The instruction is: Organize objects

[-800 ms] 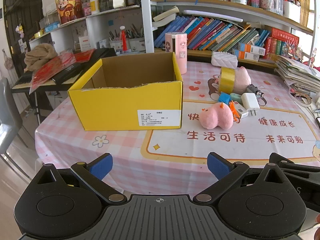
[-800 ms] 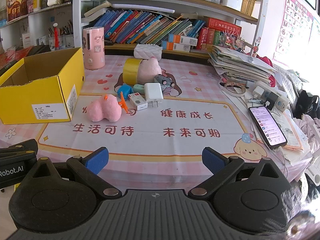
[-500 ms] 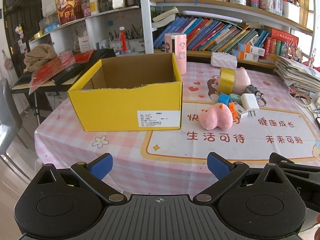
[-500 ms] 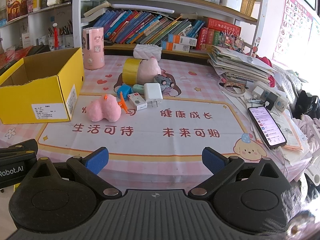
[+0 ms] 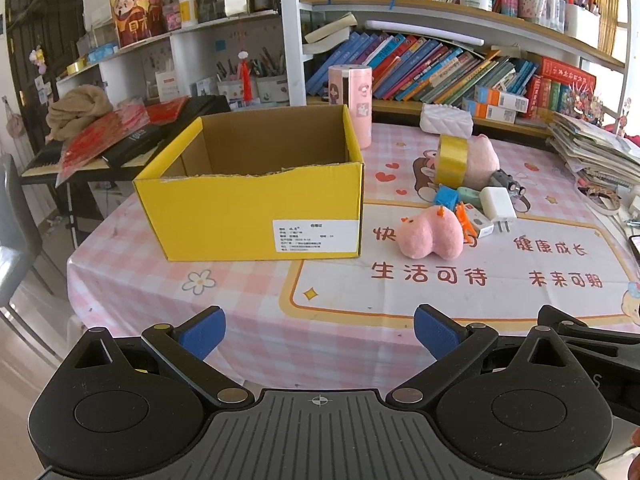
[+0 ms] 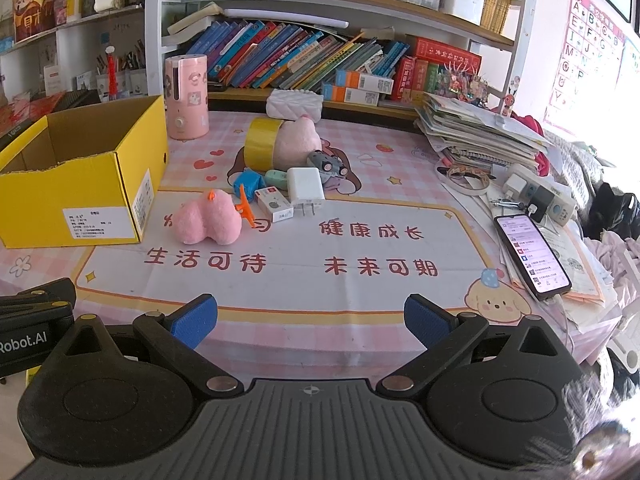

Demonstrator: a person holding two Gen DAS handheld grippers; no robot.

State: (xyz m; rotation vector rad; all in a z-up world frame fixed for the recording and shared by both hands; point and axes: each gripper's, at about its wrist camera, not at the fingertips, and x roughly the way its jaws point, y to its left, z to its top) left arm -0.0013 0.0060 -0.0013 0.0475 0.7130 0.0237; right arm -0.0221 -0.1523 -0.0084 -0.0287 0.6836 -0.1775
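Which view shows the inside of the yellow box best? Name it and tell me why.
The left wrist view. It faces the yellow box almost head-on and looks over the torn front edge at the brown inner walls, though not the floor. The right wrist view has the box at its left edge, showing only part of the interior.

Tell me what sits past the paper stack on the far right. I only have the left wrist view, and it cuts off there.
Observer: A phone lies flat on loose papers, with its screen lit.
Operator: Is anything plugged in near it?
Observer: A white power strip with adapters in it sits just behind the phone. I cannot tell whether a cable joins the two.
Operator: And the right gripper's jaws?
Observer: The right gripper hangs over the near edge of the table. Its jaws are wide open with nothing between them.
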